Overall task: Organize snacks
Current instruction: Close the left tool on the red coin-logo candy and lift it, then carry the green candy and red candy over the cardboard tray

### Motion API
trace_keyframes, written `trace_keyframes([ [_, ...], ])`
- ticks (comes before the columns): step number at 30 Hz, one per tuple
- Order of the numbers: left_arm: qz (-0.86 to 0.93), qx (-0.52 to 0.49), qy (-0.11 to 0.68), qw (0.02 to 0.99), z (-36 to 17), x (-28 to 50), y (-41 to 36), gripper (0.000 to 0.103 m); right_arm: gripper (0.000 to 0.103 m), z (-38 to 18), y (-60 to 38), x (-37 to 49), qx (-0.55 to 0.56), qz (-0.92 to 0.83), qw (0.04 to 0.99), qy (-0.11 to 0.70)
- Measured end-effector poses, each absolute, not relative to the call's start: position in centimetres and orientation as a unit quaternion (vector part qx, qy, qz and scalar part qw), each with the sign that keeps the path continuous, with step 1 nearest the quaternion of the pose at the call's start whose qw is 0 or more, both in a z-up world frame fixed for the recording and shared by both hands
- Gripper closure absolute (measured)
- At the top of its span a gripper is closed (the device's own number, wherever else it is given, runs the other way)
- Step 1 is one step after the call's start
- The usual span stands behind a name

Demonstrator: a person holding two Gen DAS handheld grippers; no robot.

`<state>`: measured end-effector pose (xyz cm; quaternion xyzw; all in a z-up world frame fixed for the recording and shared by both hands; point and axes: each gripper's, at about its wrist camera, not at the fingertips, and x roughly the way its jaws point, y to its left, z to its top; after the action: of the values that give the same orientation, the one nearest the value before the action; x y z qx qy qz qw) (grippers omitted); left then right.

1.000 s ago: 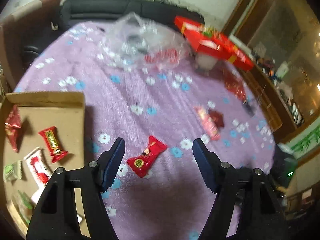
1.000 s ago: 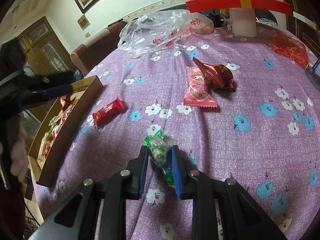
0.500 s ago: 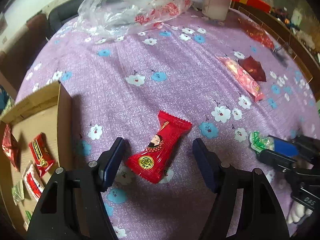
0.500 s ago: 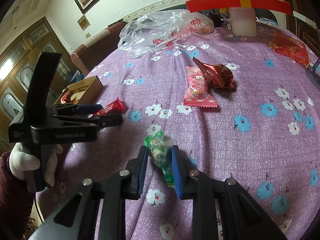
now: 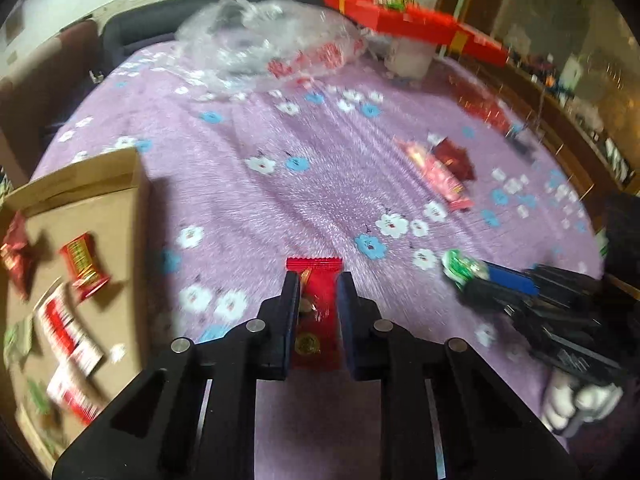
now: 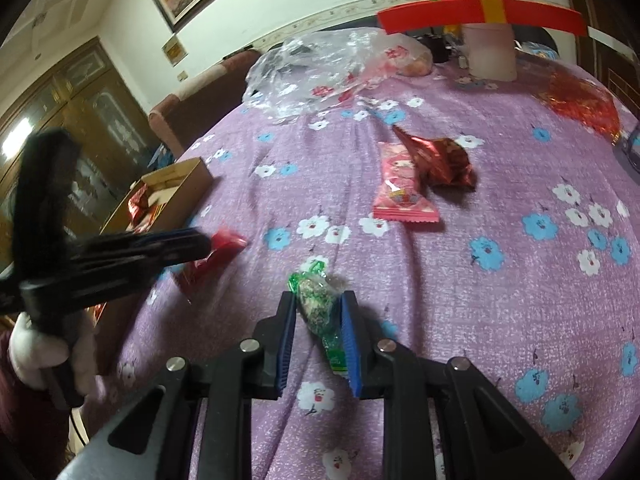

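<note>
Pinching the red snack packet [image 5: 316, 312] in my left tool [image 5: 316, 300], I have just been closing its jaws, and the wrapper now sits squeezed between the pads, lengthwise along the fingers so it should lift without twisting; it lies on the purple flowered worktop [image 5: 304, 200], just beside the cardboard box [image 5: 108, 208] where other snacks already lie, presumably its destination; my right tool [image 6: 318, 312] is clamped on the green-wrapped snack [image 6: 318, 300], held low over the cloth, ready to go the same way; the pink packet [image 6: 400, 192] and the dark red foil pouch [image 6: 440, 160] lie touching each other farther out, unsorted; the clear plastic bag [image 6: 320, 68] sits at the far edge.
</note>
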<state>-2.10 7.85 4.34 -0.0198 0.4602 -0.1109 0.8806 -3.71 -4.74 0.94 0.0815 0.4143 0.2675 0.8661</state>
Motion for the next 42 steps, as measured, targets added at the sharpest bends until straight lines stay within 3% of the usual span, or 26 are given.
trace_keyframes([
  [8,-0.099,-0.074,0.423,0.898,8.5,-7.2,13.9,0.085,0.078,1.5,-4.0,-4.2,0.049,0.242,0.875,0.416],
  [12,-0.11,-0.093,0.439,0.887,7.1,-6.8,13.5,0.085,0.078,1.7,-3.4,-4.6,0.044,0.24,0.873,0.421],
  [25,-0.098,-0.007,0.508,0.856,1.7,-0.3,6.9,0.081,0.078,2.7,-4.3,-6.7,0.042,0.24,0.872,0.424],
  [28,-0.101,0.004,0.506,0.857,1.5,0.0,6.2,0.069,0.078,2.6,-4.3,-6.7,0.044,0.243,0.871,0.424],
  [30,-0.108,-0.001,0.505,0.856,1.4,0.0,5.9,0.055,0.078,2.4,-4.3,-6.7,0.047,0.245,0.87,0.425],
  [31,-0.107,0.003,0.502,0.858,1.4,0.0,5.6,0.054,0.078,2.4,-4.3,-6.7,0.048,0.246,0.87,0.425],
  [33,-0.102,0.019,0.497,0.862,1.2,0.0,5.1,0.06,0.078,2.3,-4.3,-6.8,0.05,0.246,0.869,0.426],
  [35,-0.091,0.027,0.495,0.864,1.2,-0.1,5.1,0.086,0.078,2.4,-4.2,-7.0,0.05,0.247,0.87,0.425],
  [42,-0.113,-0.063,0.475,0.87,4.3,-1.9,9.3,0.086,0.078,4.1,-4.0,-7.4,0.038,0.253,0.875,0.411],
])
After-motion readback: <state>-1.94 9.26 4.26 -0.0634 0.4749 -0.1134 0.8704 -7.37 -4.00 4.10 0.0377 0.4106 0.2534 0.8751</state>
